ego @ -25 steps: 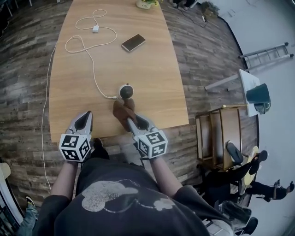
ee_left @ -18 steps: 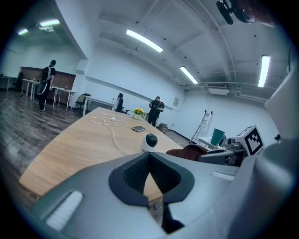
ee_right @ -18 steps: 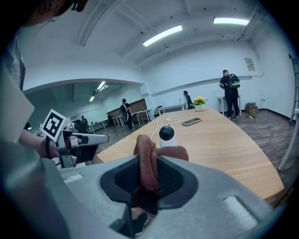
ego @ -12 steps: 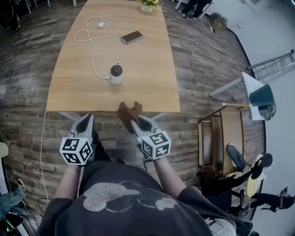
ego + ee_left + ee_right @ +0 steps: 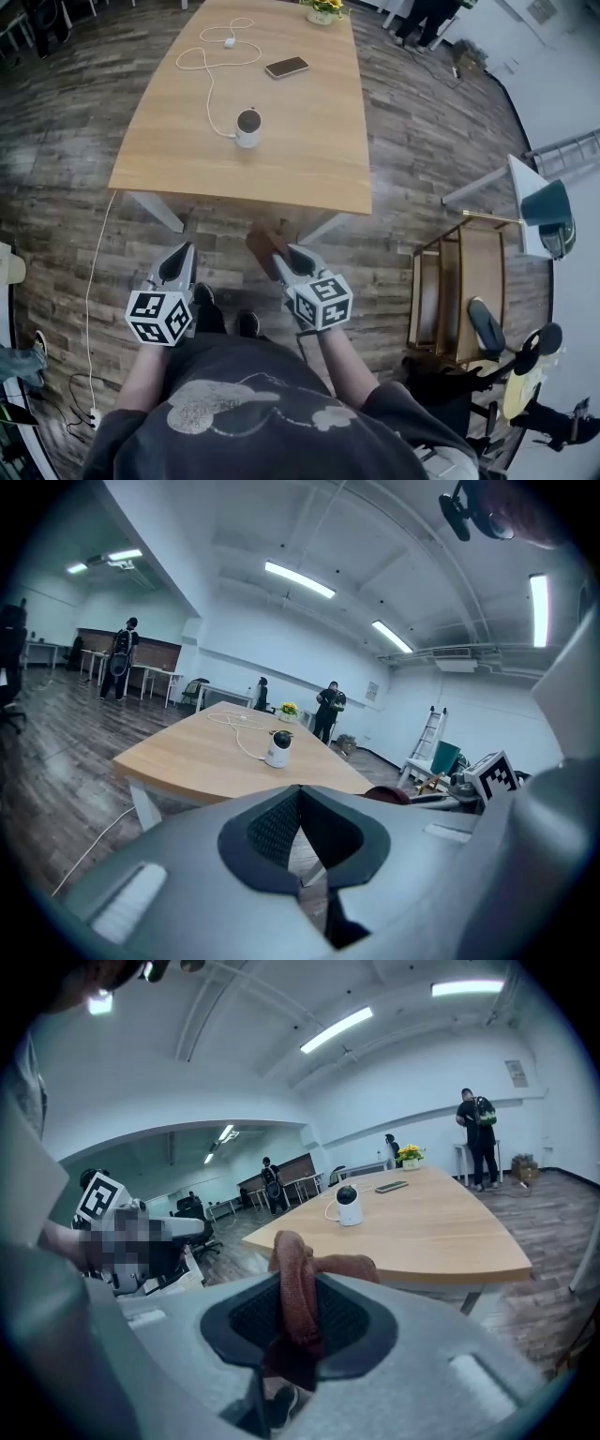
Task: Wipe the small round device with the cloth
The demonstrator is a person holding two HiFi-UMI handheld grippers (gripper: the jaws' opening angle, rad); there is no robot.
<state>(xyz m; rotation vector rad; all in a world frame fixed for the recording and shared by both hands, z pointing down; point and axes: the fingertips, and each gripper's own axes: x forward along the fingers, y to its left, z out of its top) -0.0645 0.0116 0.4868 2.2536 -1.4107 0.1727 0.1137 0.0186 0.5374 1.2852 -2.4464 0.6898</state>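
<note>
R tool clamped on cloth — L tool jaws together, apparently empty; device well apart.

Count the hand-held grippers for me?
2: the left hand-held gripper, empty, over the wood-plank floor; the right hand-held gripper beside it, clamping a reddish-brown cloth. None seem hidden.

Smooth, matt pale wood desk on a floor of dark, grainy wood planks. The small round device is glossy white plastic; the cloth is soft, rust-brown fabric.
</note>
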